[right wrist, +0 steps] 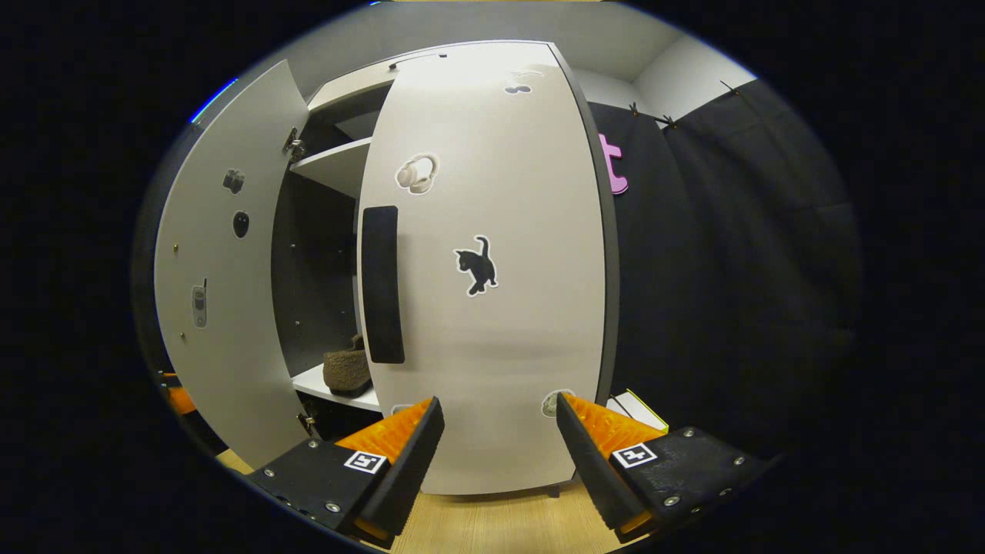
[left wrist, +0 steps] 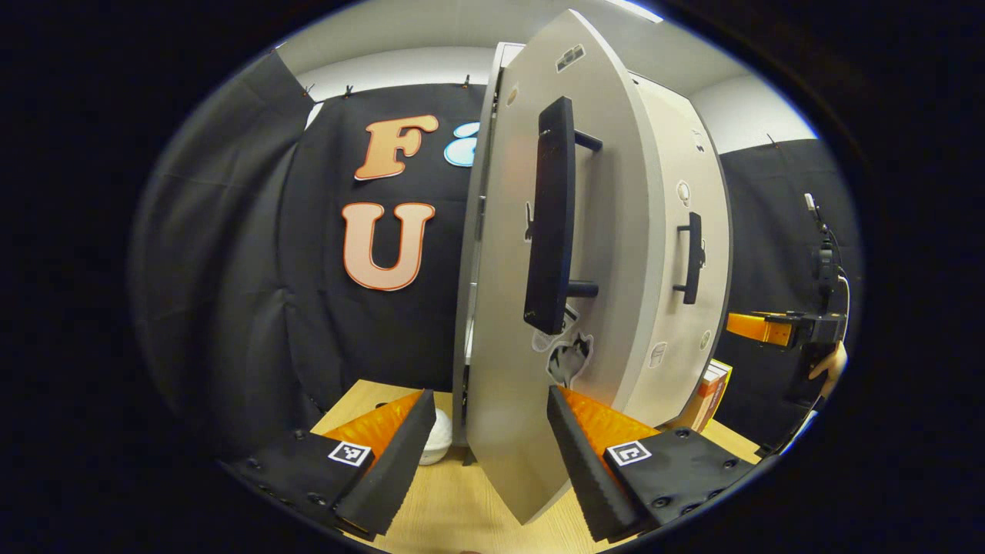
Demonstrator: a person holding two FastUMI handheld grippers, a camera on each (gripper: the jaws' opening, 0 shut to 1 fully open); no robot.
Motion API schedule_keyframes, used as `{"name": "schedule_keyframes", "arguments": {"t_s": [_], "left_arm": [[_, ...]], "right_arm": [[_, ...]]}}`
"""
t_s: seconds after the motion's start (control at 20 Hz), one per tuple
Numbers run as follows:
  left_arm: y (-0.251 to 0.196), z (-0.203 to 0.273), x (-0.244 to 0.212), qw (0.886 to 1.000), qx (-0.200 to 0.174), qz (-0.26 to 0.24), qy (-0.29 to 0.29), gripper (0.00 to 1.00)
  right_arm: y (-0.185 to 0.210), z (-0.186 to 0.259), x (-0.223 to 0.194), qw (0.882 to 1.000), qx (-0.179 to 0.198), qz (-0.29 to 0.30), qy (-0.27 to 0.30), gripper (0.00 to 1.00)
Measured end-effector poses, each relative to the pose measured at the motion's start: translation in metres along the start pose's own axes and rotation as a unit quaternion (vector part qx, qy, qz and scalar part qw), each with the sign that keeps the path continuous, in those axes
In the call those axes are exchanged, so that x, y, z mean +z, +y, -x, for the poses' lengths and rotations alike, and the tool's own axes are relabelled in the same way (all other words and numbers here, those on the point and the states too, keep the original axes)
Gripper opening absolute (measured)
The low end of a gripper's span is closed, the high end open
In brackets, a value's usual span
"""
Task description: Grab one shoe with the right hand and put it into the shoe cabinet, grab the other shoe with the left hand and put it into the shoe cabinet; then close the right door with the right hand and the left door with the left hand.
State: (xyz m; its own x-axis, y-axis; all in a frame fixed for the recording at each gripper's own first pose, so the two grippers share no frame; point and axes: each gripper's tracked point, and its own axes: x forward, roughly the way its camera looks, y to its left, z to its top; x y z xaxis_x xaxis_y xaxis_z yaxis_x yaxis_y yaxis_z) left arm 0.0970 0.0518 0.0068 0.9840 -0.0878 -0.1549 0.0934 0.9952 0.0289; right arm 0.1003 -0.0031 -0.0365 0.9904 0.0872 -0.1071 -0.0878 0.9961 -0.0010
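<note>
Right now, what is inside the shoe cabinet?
Through the gap beside the right door, a brown shoe sits on the lower shelf; an upper shelf looks bare. The doors hide the rest, including any second shoe.

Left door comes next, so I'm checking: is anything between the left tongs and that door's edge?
Nothing visible. The left door stands ajar, its edge already between the open left tongs, with only bare table below.

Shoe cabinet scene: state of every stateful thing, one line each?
left door: open, swung out
right door: shut or nearly shut
shoe: inside, on the lower shelf
left gripper: open, straddling the left door's edge
right gripper: open, facing the right door
</note>
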Motion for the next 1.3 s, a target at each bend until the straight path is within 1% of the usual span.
{"name": "schedule_keyframes", "arguments": {"t_s": [0.05,0.1,0.15,0.35,0.5,0.55,0.7,0.75,0.9,0.95,1.0,1.05,1.1,1.3], "left_arm": [[-0.006,-0.003,0.0,1.0,-0.006,0.0,0.001,0.92],[-0.01,-0.005,0.0,1.0,-0.01,0.0,0.001,0.92],[-0.014,-0.008,0.001,1.0,-0.013,-0.001,0.001,0.92],[-0.033,-0.024,-0.001,1.0,-0.03,0.006,0.002,0.94],[-0.049,-0.042,0.001,0.999,-0.043,0.006,0.002,0.96],[-0.054,-0.05,0.004,0.999,-0.044,0.001,-0.002,0.94],[-0.065,-0.078,0.011,0.999,-0.039,-0.008,-0.009,0.94],[-0.067,-0.087,0.014,0.999,-0.037,-0.01,-0.011,0.97],[-0.074,-0.11,0.017,0.999,-0.031,-0.016,-0.01,0.97],[-0.078,-0.114,0.017,0.999,-0.033,-0.019,-0.004,0.95],[-0.079,-0.118,0.02,0.999,-0.032,-0.023,-0.015,0.95],[-0.08,-0.121,0.017,0.999,-0.03,-0.028,-0.014,0.94],[-0.08,-0.122,0.018,0.999,-0.03,-0.028,-0.019,0.99],[-0.087,-0.146,0.018,0.999,-0.015,-0.033,-0.016,0.97]], "right_arm": [[-0.001,0.006,0.001,1.0,0.002,0.0,0.0,0.91],[-0.004,0.013,0.001,1.0,0.002,0.002,-0.001,0.97],[-0.008,0.019,0.003,1.0,0.0,0.006,-0.003,0.91],[-0.019,0.04,0.005,1.0,-0.008,0.012,-0.011,0.91],[-0.03,0.05,0.004,1.0,-0.021,0.014,-0.012,0.91],[-0.034,0.052,0.004,0.999,-0.027,0.015,-0.012,0.91],[-0.046,0.059,0.001,0.999,-0.041,0.013,-0.009,0.91],[-0.049,0.061,0.0,0.999,-0.044,0.012,-0.008,0.91],[-0.058,0.063,-0.003,0.998,-0.056,0.012,-0.006,0.91],[-0.061,0.063,-0.003,0.998,-0.059,0.011,-0.006,0.91],[-0.063,0.063,-0.004,0.998,-0.061,0.01,-0.006,0.91],[-0.066,0.063,-0.005,0.998,-0.063,0.009,-0.006,0.91],[-0.067,0.062,-0.006,0.998,-0.063,0.007,-0.005,0.91],[-0.072,0.052,-0.011,0.998,-0.066,0.0,0.0,0.91]]}}
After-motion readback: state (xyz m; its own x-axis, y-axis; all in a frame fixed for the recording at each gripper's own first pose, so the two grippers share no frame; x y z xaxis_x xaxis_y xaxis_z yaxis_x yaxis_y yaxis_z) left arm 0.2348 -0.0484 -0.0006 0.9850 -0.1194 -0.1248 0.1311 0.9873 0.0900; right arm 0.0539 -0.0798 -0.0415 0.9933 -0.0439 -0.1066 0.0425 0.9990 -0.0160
